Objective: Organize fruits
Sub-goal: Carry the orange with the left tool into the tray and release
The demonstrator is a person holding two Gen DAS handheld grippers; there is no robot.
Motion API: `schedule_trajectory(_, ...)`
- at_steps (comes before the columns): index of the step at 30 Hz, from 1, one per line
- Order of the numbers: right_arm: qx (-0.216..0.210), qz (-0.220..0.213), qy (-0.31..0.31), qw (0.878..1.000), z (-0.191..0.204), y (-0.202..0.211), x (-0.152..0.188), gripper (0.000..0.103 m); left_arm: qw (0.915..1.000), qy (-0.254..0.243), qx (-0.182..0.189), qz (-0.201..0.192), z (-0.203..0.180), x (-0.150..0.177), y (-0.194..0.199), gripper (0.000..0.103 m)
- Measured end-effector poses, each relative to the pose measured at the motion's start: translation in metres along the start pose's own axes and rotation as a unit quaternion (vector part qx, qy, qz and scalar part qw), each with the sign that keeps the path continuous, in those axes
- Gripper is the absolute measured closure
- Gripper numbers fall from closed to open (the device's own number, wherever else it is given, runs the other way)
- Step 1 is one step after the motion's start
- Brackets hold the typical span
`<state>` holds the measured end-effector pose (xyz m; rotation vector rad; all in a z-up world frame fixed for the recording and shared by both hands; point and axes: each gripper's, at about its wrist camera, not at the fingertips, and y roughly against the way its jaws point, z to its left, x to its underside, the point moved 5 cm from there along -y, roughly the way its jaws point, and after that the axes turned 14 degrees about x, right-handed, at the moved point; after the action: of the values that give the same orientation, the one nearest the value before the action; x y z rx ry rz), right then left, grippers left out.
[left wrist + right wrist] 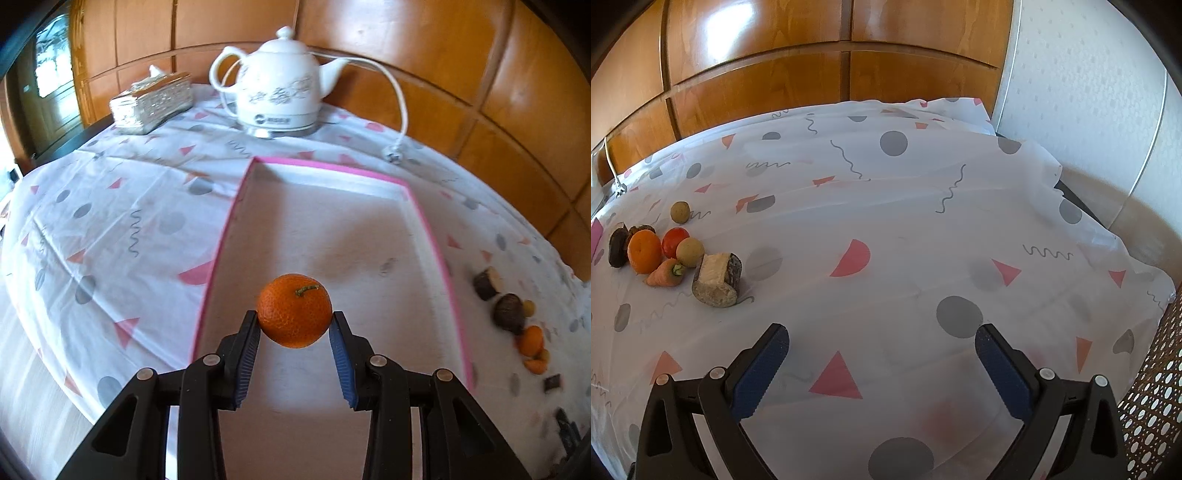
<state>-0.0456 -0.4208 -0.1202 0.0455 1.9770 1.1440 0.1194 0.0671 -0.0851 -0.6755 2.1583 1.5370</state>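
Left claw [294, 320] clenched on tangerine [294, 310] above pink-rimmed tray [417, 206] — kettle [277, 83] logo unreadable; right claw [881, 338] released.

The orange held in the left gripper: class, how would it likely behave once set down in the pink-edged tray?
The orange looks round, so it would probably roll on the tray's flat floor. Its pebbled peel likely grips the left gripper's ribbed pads well. It keeps its shape, so seems firm.

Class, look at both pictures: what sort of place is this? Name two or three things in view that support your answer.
Probably a room in a home, perhaps a dining area. A patterned tablecloth covers the table, a white electric kettle and a tissue box stand at its far edge, and glossy wooden wall panels rise behind.
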Motion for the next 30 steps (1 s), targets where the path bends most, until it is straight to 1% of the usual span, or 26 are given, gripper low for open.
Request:
schedule_trajectory(5,0.001,-0.002,0.005,1.000,0.002,0.002,-0.001,0.001,0.9999,0.001,-0.011,0.002,0.005,0.005,-0.005,0.063)
schedule_trajectory(8,0.001,-0.003,0.008,1.000,0.003,0.004,-0.002,0.001,0.9998,-0.005,-0.017,-0.008,0.004,0.007,0.000,0.063)
schedule_trajectory(12,0.000,-0.003,0.010,1.000,0.005,0.004,-0.003,0.001,0.9995,0.007,-0.024,-0.019,0.007,0.006,0.009,0.061)
schedule_trajectory(13,0.000,-0.004,0.010,1.000,0.005,0.004,-0.003,0.001,0.9994,0.010,-0.025,-0.022,0.007,0.006,0.011,0.058)
schedule_trajectory(14,0.000,-0.004,0.011,1.000,0.005,0.004,-0.003,0.001,0.9992,0.014,-0.027,-0.027,0.008,0.006,0.014,0.053)
schedule_trajectory(16,0.000,-0.004,0.011,1.000,0.006,0.004,-0.003,0.001,0.9986,0.022,-0.029,-0.038,0.009,0.008,0.022,0.048)
schedule_trajectory(20,-0.001,-0.002,0.011,1.000,0.006,0.004,-0.002,0.001,0.9981,0.028,-0.027,-0.048,0.008,0.015,0.035,0.044)
schedule_trajectory(24,-0.003,-0.001,0.011,1.000,0.007,0.004,-0.001,0.001,0.9980,0.032,-0.024,-0.048,0.006,0.023,0.042,0.043)
schedule_trajectory(30,-0.008,-0.004,0.012,1.000,0.009,0.006,-0.001,0.002,0.9982,0.023,-0.024,-0.050,-0.001,0.032,0.049,0.042)
